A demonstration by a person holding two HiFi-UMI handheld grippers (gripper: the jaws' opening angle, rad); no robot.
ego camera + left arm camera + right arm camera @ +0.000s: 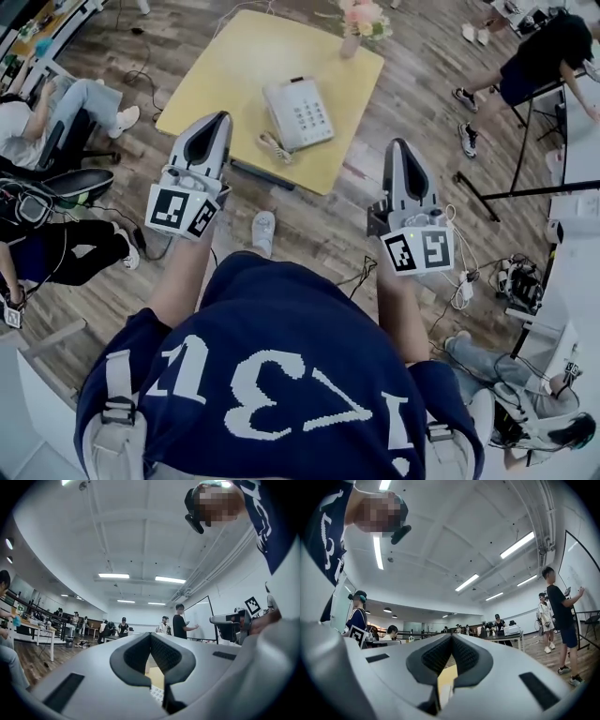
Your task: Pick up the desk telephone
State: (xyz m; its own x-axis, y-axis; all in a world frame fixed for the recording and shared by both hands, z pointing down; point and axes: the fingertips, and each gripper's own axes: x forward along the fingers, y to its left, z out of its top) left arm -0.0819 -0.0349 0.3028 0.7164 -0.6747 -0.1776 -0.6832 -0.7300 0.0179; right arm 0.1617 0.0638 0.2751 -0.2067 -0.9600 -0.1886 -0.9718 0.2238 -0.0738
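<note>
We hold the grey, smooth-shelled left tongs (221,118) and the matching right tongs (400,143) short of the pale yellow square surface (211,80). Both pairs are pressed together with nothing between them. The off-white plastic desk telephone (298,114) lies on that surface close to its near edge, ahead of us and between the two tongs.

We judge the first risk to be arriving shut: tongs that do not part in time will shove the telephone instead of taking it. Its shell looks hard and slick, so a narrow pinch could let it slide out. If we tilt it, the handset may drop from its cradle. The pale coiled cord (274,145) bunched at the near edge could snag or tug the body askew. A push away from us could send the telephone toward the small vase of pink flowers (361,23) at the far corner.

The telephone is a low rectangular slab with rounded corners and a grid of small raised keys. The cord is a springy spiral. The surface looks flat, matte and smooth, above a floor of grey-brown wood-grain planks (328,234). In the left gripper view the dark pads (165,654) show a fine ribbed texture and meet in a V, which should bite better than the bare shell.
</note>
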